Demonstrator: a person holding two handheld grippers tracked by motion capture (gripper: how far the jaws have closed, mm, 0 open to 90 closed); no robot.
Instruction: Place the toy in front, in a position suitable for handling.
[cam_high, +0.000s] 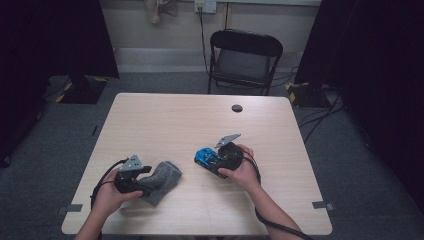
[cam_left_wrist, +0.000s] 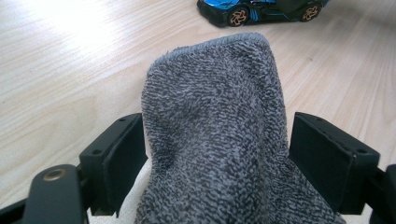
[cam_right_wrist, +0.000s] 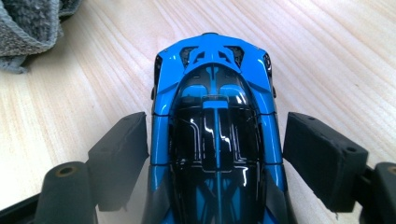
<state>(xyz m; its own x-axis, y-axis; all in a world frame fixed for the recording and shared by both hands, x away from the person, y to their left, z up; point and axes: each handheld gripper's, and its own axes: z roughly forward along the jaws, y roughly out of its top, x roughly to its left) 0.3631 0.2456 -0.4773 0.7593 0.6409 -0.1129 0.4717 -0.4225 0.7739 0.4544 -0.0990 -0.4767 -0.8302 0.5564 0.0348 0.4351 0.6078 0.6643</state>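
Note:
A grey terry cloth (cam_left_wrist: 215, 116) stands humped up between the jaws of my left gripper (cam_left_wrist: 215, 154), and both pads press on its sides. In the high view the cloth (cam_high: 165, 179) lies at the table's front left, with the left gripper (cam_high: 148, 181) at its left end. A blue and black toy car (cam_right_wrist: 215, 116) sits on the table between the jaws of my right gripper (cam_right_wrist: 215, 154). Both pads stand a little off the car's flanks. From above, the car (cam_high: 203, 156) is just left of the right gripper (cam_high: 210, 160), near the table's middle.
The light wooden table (cam_high: 190, 115) has a round cable hole (cam_high: 237, 108) near its far edge. A black folding chair (cam_high: 245, 55) stands behind it. Black curtains hang on both sides. Cables trail from both grippers over the front edge.

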